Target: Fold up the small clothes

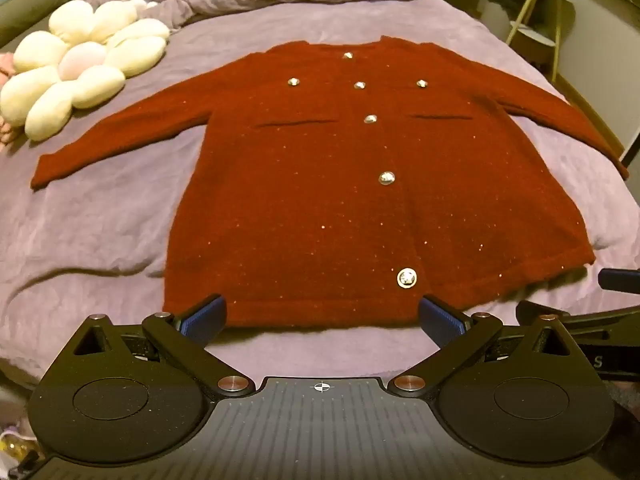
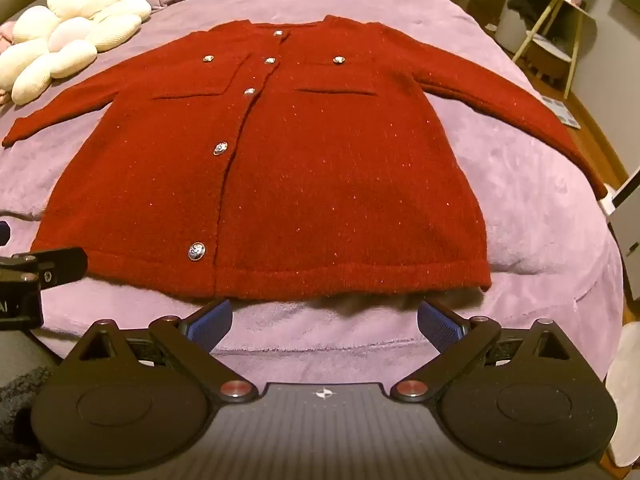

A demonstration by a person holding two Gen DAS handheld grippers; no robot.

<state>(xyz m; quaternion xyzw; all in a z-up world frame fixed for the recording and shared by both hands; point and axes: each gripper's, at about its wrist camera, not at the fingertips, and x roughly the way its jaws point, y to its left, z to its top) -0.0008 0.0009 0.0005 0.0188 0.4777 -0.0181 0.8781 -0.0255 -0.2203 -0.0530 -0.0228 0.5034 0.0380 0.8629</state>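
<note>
Across the middle of both frames, on the purple bed [image 1: 100, 240], I see the red cardigan [image 1: 360, 184] lying flat, buttoned, sleeves spread outward, so I judge no fold is made yet. My left gripper [image 1: 322, 318] sits spread wide at its hem, empty; my right gripper [image 2: 324, 320] sits equally spread just short of the hem. A flower-shaped cushion [image 1: 76, 68] rests at upper left, clear of the sleeve.

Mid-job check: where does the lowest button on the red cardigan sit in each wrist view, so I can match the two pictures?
Left wrist: lowest button right of centre, just above the hem.
Right wrist: lowest button left of centre, above the hem.
Shared landmark: the cream flower cushion, upper left in both.
</note>
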